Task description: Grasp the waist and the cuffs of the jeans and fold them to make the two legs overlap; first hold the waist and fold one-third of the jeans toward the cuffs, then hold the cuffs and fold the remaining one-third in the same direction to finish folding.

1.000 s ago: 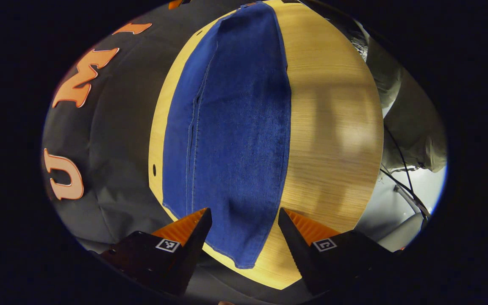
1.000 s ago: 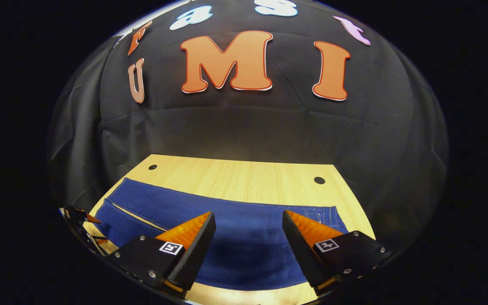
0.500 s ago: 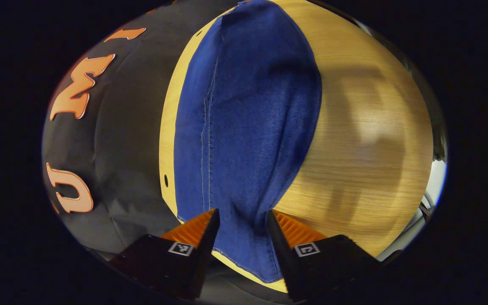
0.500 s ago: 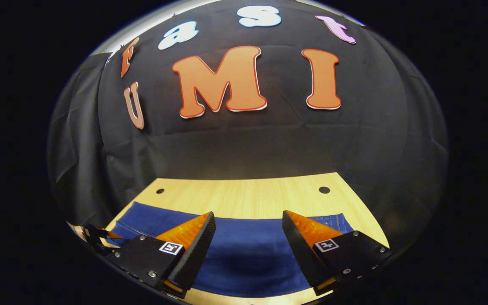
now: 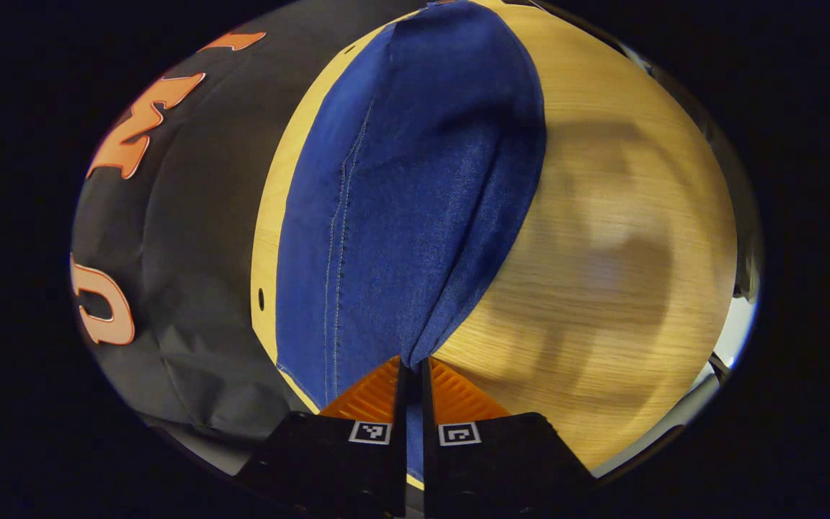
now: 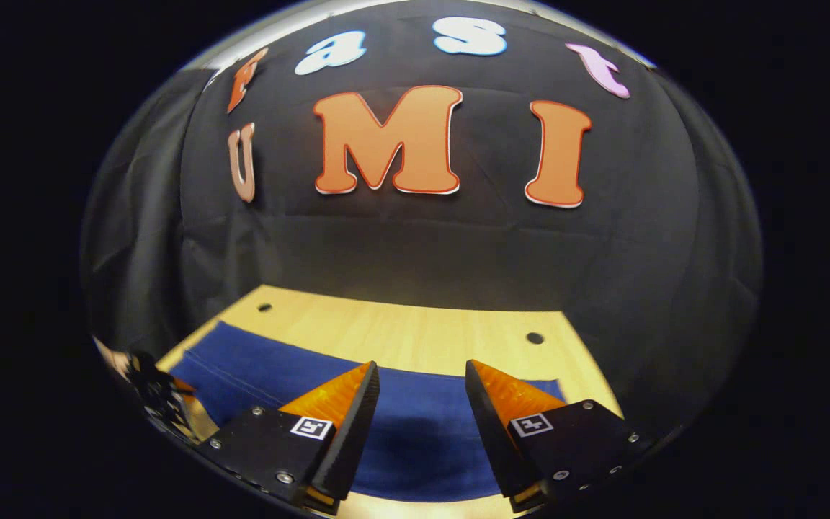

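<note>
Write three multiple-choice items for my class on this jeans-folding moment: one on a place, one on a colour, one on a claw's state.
1. Where do the jeans lie?
A. on the wooden table
B. on the floor
C. on a chair

2. What colour are the jeans?
A. black
B. blue
C. grey

3. How is the left claw?
A. wide open above the table
B. shut on nothing
C. shut on the jeans

Answers:
1 A, the denim is spread over the wooden table.
2 B, the cloth is blue in both views.
3 C, its fingers meet with a pinched ridge of denim between them, while the right claw stands open.
</note>
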{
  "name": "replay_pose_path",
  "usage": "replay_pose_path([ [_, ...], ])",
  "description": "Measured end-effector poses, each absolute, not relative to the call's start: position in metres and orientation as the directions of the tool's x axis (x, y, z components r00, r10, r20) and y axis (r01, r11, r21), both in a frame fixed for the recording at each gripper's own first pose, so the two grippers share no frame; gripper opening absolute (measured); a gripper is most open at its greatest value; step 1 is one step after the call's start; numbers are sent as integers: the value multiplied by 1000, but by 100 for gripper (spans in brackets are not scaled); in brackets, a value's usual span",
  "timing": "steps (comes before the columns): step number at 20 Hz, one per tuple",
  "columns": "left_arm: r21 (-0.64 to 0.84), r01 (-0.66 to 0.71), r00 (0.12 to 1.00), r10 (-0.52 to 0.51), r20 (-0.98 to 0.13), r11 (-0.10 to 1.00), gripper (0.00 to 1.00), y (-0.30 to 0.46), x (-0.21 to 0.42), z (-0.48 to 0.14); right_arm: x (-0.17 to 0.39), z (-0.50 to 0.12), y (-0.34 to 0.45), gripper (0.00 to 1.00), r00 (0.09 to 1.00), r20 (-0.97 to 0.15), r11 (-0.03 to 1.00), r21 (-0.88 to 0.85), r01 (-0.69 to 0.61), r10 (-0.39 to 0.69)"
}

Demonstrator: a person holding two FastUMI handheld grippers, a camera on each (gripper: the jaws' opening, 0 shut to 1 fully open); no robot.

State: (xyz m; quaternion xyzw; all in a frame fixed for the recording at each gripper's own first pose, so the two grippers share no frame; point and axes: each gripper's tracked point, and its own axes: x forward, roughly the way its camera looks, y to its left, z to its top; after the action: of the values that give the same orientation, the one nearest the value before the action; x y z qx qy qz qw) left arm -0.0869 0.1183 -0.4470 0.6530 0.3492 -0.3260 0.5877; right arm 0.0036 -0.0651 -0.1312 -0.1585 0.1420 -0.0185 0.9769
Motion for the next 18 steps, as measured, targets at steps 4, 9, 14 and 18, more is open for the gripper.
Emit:
replay_pose_path([
  [4,564,820,571,79,-817,-100,10,119,-85,-445,-32,-153,-132,96,929,-301,741,-670,-46,-214],
  [9,558,824,566,100,-818,-98,10,120,-85,-444,-80,-222,-177,97,861,-435,478,-834,-275,-264],
  [14,557,822,568,107,-816,-118,10,120,-85,-444,-113,-286,-204,98,792,-545,229,-837,-497,-274],
  [18,555,821,568,111,-815,-133,10,120,-85,-444,-113,-328,-213,98,767,-579,85,-810,-581,-276],
])
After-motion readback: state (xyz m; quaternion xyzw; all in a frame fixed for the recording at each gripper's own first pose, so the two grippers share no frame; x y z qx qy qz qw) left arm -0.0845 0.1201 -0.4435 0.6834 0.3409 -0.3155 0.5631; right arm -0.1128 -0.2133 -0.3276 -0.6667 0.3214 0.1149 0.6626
